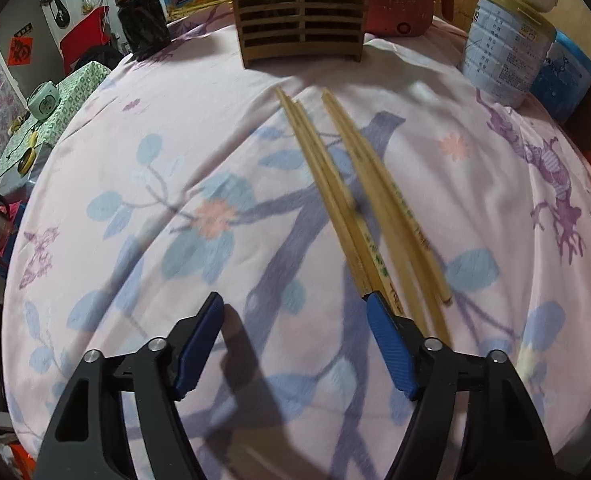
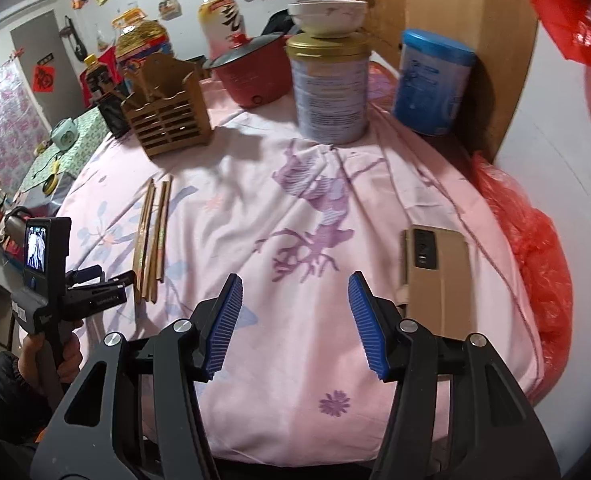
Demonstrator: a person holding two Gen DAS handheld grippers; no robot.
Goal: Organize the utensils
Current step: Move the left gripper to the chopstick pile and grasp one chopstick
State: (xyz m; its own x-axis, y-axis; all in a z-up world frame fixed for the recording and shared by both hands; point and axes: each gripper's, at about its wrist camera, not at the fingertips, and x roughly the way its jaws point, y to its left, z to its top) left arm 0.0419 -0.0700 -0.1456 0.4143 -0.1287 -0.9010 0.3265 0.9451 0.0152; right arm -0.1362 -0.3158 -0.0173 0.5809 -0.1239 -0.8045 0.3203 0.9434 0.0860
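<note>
Left wrist view: the left hand-held gripper [image 1: 293,300] hangs released over a floral-clothed table [image 1: 135,168], nothing between its pads. Four wooden chopsticks [image 1: 347,200] lie bunched, their near ends just beside and under the right-hand pad. To lift them cleanly, the jaws likely need shifting sideways so the bundle sits between the pads, then closing across the thick ends. The slatted wooden utensil holder [image 1: 301,20] stands beyond the tips; its contents are hard to make out.

Right wrist view: the right hand-held gripper [image 2: 295,292] hovers released above bare cloth, gripping nothing. The holder's compartments look mostly empty. A white bowl [image 2: 327,14] rests on a gold-lidded tin [image 2: 329,92]; a lidded red pot [image 2: 255,68] sits behind.
</note>
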